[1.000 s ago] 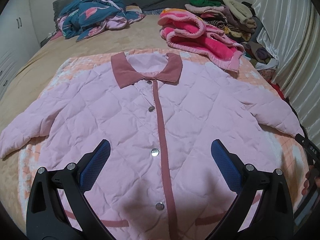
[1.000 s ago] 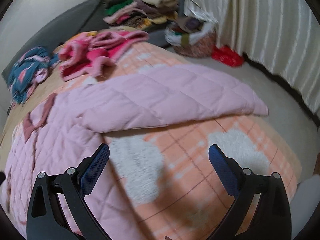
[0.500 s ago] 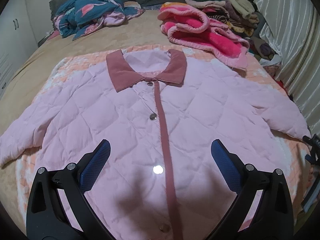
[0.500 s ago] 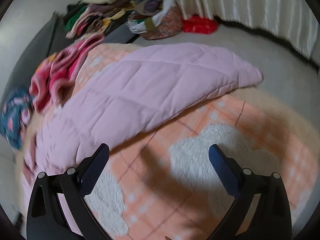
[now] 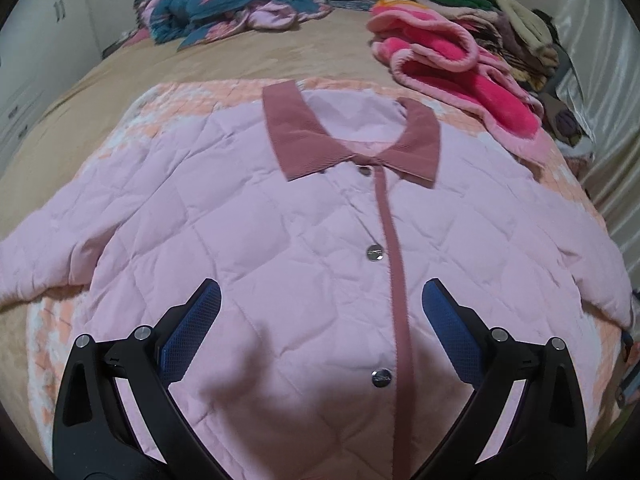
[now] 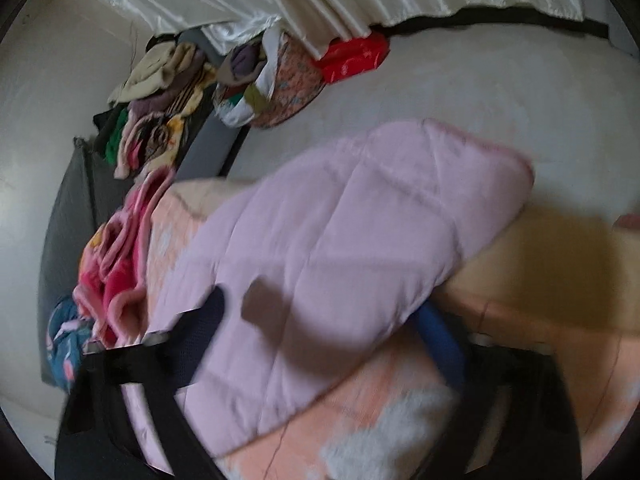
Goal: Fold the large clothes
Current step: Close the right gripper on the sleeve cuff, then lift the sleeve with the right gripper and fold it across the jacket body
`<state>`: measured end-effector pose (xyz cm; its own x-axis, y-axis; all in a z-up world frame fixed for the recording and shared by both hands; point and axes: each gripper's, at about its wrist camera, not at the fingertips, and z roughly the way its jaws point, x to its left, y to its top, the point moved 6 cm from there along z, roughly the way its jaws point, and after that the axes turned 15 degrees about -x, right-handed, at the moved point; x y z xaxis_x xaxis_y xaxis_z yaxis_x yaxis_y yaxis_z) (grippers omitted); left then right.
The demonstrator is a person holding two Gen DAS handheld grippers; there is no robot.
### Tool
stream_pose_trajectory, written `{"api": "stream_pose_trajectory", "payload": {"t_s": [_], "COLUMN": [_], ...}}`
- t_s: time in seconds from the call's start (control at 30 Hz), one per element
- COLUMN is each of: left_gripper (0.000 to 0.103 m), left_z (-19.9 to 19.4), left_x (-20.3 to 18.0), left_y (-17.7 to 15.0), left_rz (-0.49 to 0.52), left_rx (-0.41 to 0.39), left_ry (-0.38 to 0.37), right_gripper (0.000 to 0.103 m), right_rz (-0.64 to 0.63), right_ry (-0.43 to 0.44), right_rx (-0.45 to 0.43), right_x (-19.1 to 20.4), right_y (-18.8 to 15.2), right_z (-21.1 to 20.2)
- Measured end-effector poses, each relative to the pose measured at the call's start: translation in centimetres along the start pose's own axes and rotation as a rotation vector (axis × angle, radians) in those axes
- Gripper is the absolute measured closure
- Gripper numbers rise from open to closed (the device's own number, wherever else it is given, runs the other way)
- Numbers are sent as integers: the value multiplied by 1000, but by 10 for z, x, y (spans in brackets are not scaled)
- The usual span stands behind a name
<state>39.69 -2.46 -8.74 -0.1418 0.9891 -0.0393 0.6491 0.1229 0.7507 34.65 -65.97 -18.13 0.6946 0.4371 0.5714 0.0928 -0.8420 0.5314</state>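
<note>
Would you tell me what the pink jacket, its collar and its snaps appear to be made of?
Pink jacket: matte quilted padded fabric, diamond stitching. Collar: dusty-rose, finely ribbed, probably corduroy. Snaps: shiny silver, likely metal.

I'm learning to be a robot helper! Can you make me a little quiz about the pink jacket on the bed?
1. True or false: the pink quilted jacket lies spread out flat with its front buttoned.
2. What colour is the jacket's collar? A) green B) dusty rose C) black
3. Fill in: the right gripper hovers at the jacket's ____, near the edge of the bed.

Key:
1. True. It lies face up on the peach blanket, and the left gripper hangs open above it.
2. B.
3. Sleeve. The fingers are spread either side of it; the picture is blurred.
</note>
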Motion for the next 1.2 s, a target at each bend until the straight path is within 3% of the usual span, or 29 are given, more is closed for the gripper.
{"api": "stream_pose_trajectory", "payload": {"t_s": [0.03,0.07,0.17,0.27,0.53,0.77,1.2], "left_gripper": [9,9,9,9,9,9,9], "left_z": [0,-1,1,3,-6,-29,-33], "left_x": [5,10,23,30,50,74,106], "left_y": [1,2,3,4,14,25,12], "left_rz": [-5,-9,-17,-7,-2,-59,-140], "left_rx": [-5,-12,-16,-10,-16,-69,-82], "left_ry": [7,18,37,48,61,52,31], "right_gripper": [64,71,82,86,87,87,87], "right_rz": [-14,-19,-86,-209,-449,-569,-794], "right_ry": [-7,15,33,86,299,442,657], "right_rx": [0,8,-23,-98,-227,-250,-250], "right_x": [0,3,20,58,170,232,323], "right_y": [3,5,13,21,18,-2,-93], "right_z": [3,6,0,-22,-90,-140,-216]}}
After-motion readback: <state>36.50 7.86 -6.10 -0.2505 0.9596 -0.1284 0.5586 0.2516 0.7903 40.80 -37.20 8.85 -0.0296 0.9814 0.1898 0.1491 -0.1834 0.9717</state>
